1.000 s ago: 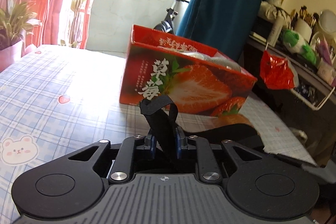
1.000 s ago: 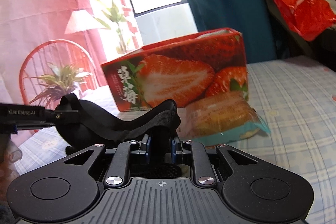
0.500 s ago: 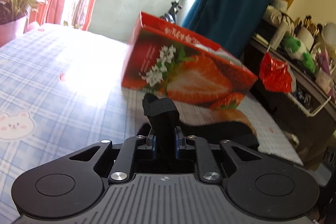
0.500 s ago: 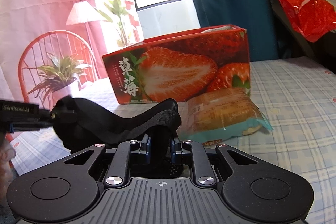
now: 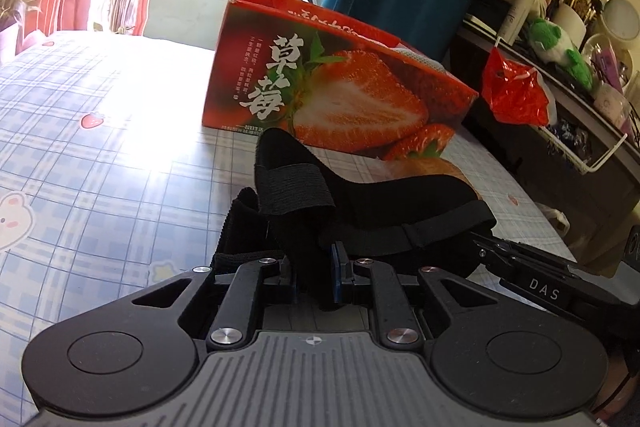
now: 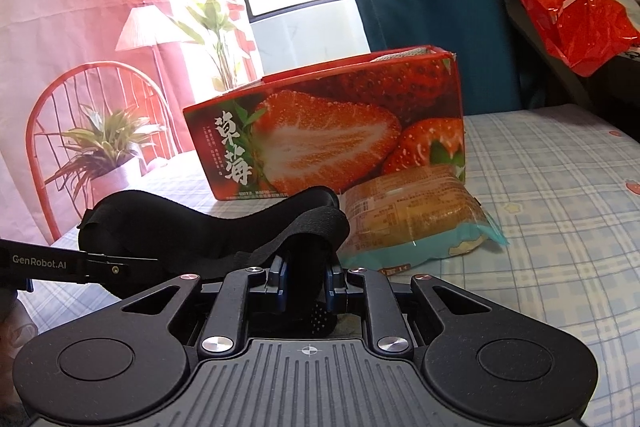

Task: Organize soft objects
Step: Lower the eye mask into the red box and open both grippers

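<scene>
Black eye mask [image 5: 360, 203] apparently pinched between left gripper [image 5: 314, 277] and right gripper [image 6: 305, 281].

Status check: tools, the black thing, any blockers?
Left tool, right tool: both shut on black eye mask. Strawberry box ahead, bread packet against it.

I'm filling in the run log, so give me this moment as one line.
left gripper: shut on black strap | right gripper: shut on black strap | strawberry box: open-topped, behind | bread packet: on tablecloth

Checked blue tablecloth [image 6: 560, 195]: strawberry box [image 6: 328, 139] on it, wrapped bun [image 6: 412, 211] touching box, apparently.
</scene>
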The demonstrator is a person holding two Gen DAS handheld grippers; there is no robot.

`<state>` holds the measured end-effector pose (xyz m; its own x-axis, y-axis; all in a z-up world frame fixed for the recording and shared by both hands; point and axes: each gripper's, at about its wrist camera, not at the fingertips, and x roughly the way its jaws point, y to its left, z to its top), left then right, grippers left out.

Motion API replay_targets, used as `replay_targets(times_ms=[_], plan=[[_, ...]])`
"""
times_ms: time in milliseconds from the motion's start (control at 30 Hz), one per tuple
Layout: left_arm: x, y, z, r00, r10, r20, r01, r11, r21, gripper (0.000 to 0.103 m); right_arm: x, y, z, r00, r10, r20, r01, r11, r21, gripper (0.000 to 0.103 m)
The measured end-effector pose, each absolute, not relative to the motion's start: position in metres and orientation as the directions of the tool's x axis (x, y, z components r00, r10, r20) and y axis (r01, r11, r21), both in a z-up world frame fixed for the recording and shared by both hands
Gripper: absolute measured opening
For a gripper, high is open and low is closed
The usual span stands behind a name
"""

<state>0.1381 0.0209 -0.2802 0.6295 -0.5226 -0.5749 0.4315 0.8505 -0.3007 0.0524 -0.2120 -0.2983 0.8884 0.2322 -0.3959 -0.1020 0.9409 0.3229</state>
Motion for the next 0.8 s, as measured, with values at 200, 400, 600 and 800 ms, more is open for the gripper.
replay_targets(times_ms=[200, 400, 600, 800], plan=[[0.135, 0.021, -0.264, 0.653, -0.545, -0.526, 0.463, 0.837, -0.291, 0.011, 0.05, -0.21, -0.283, 0.907, 0.229, -0.354, -0.13, 0.951, 0.281, 0.016], [0.144, 0.016, -0.233, 0.69, -0.552, -0.468, 0.489, 0.832, -0.261, 0.011, 0.061, -0.217, -0.255, 0.925, 0.24, -0.293, -0.161, 0.95, 0.269, 0.015], [0.169, 0.005, -0.192, 0.716, -0.562, -0.415, 0.521, 0.825, -0.218, 0.011, 0.087, -0.229, -0.214, 0.947, 0.235, -0.217, -0.19, 0.959, 0.209, 0.015], [0.208, -0.015, -0.158, 0.744, -0.552, -0.376, 0.527, 0.831, -0.179, 0.012, 0.126, -0.243, -0.175, 0.963, 0.221, -0.157, -0.196, 0.968, 0.158, 0.015]])
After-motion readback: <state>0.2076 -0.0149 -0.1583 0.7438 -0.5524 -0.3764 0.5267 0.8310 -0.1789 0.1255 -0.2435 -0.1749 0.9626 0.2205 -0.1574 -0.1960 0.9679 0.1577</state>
